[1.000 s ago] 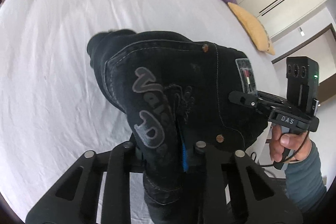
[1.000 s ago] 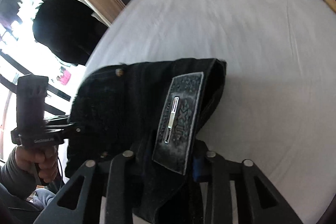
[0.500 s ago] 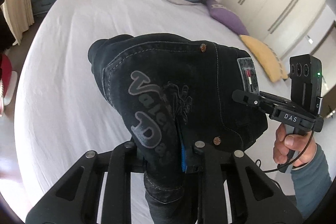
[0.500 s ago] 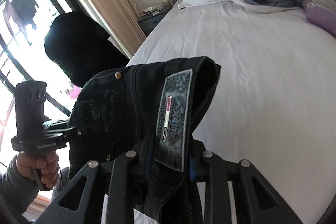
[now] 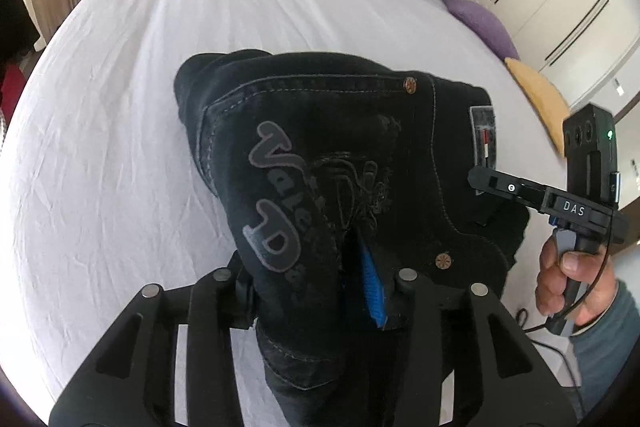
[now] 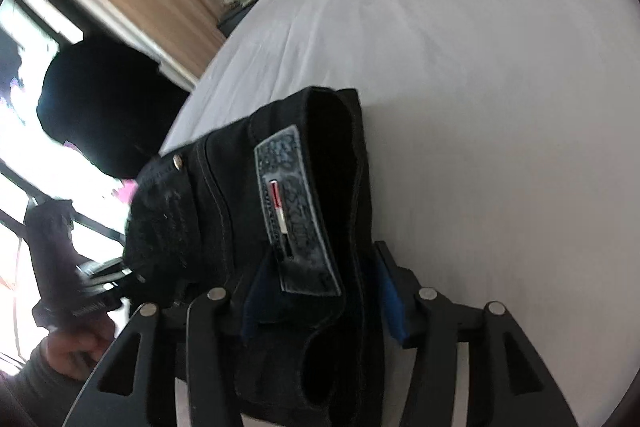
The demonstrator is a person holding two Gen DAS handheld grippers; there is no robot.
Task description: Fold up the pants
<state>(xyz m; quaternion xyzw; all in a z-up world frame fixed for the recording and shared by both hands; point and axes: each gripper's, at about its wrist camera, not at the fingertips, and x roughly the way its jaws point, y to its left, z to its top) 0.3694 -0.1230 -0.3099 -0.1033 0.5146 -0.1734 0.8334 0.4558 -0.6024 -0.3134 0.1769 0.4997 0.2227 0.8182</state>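
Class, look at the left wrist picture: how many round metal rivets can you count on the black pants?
2. One rivet sits near the top seam of the black pants; the other is lower, beside the left gripper. Folds may hide more.

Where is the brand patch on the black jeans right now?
In the right wrist view the brand patch sits on the jeans waistband, just ahead of the right gripper, above the white bed.

The pants (image 5: 340, 167) hide the left claw (image 5: 316, 283) pads; the right-wrist view is motion-blurred.
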